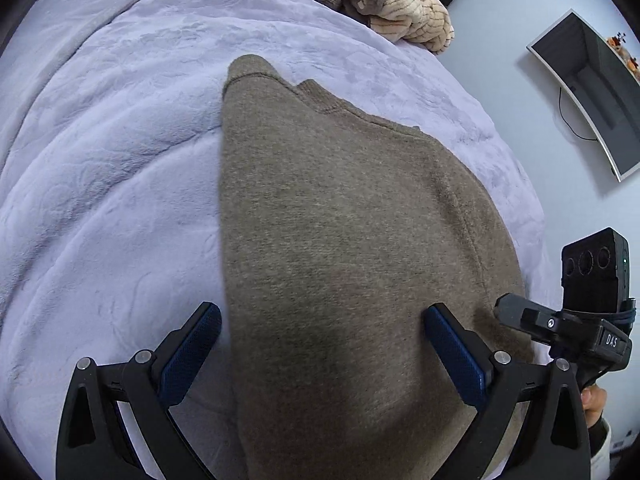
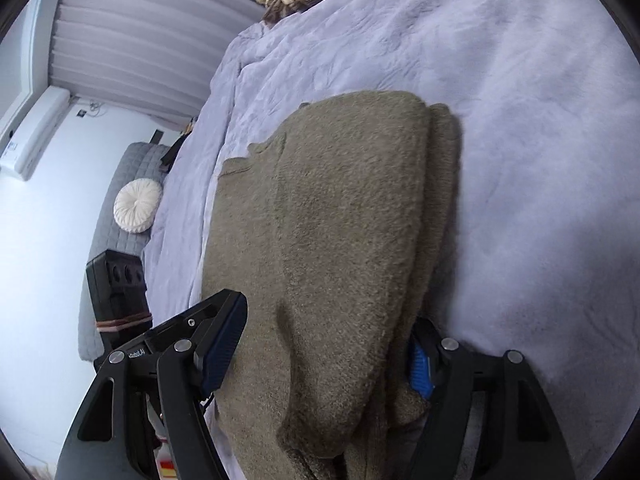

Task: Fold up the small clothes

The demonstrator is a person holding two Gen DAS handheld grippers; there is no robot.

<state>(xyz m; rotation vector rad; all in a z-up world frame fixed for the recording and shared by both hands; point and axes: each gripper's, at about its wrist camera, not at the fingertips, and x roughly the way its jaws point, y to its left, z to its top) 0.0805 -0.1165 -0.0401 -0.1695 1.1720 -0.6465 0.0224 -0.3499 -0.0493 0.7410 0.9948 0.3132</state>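
A brown knit sweater (image 1: pixel 340 220) lies folded lengthwise on a lavender blanket (image 1: pixel 120 160). My left gripper (image 1: pixel 322 310) stands open over the sweater's near end: its left finger is over the blanket and its right finger over the cloth. In the right wrist view the sweater (image 2: pixel 344 220) shows stacked folded layers along its right side. My right gripper (image 2: pixel 330 312) is open with the sweater's near end between its jaws. Its left pad (image 2: pixel 222 344) is clear of the cloth, and its right pad (image 2: pixel 420 364) is partly hidden beside the folded edge.
A heap of tan and brown striped clothes (image 1: pixel 380 4) lies at the far end of the bed. A dark screen (image 1: pixel 592 92) hangs on the wall at the right. Beside the bed stands a grey bench with a round white cushion (image 2: pixel 134 208).
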